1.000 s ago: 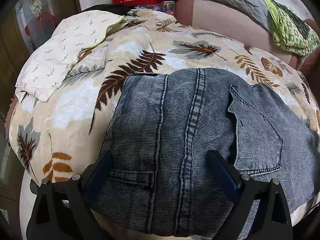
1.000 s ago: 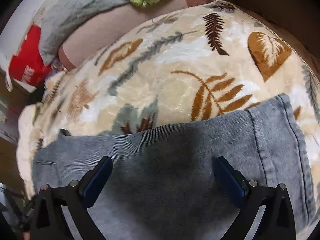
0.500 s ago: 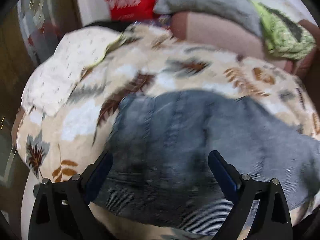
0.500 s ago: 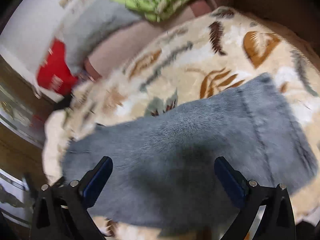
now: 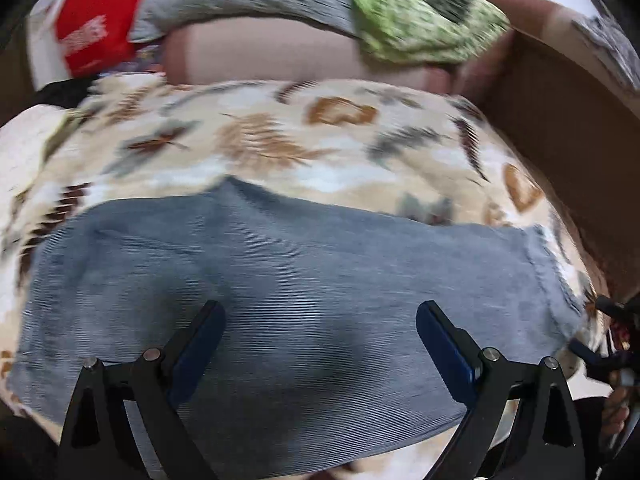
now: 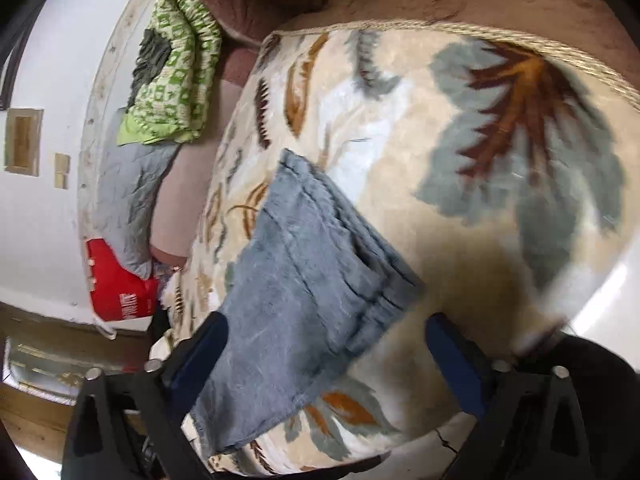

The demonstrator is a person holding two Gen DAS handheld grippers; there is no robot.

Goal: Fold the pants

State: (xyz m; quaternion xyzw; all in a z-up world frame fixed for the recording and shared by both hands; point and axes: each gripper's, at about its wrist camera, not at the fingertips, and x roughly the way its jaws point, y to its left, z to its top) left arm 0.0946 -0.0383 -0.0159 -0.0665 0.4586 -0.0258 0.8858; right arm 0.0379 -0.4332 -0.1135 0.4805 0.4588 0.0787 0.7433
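We see left gripper (image 5: 320, 320) spread wide over folded jeans (image 5: 280, 300), nothing pinched. Right gripper (image 6: 326, 334) also apart (just been narrowing), jeans end (image 6: 304, 280) between fingers, unpressed. Jeans on leaf-print blanket (image 5: 260, 140); beyond, green cloth (image 5: 420, 28), red bag (image 5: 96, 36).

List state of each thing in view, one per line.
pants: folded, lying flat on the leaf-print blanket, not gripped
left tongs: open, over the pants, empty
right tongs: open, just been closing, pants' hem end between the jaws, not pinched
green quilt: folded, on the sofa
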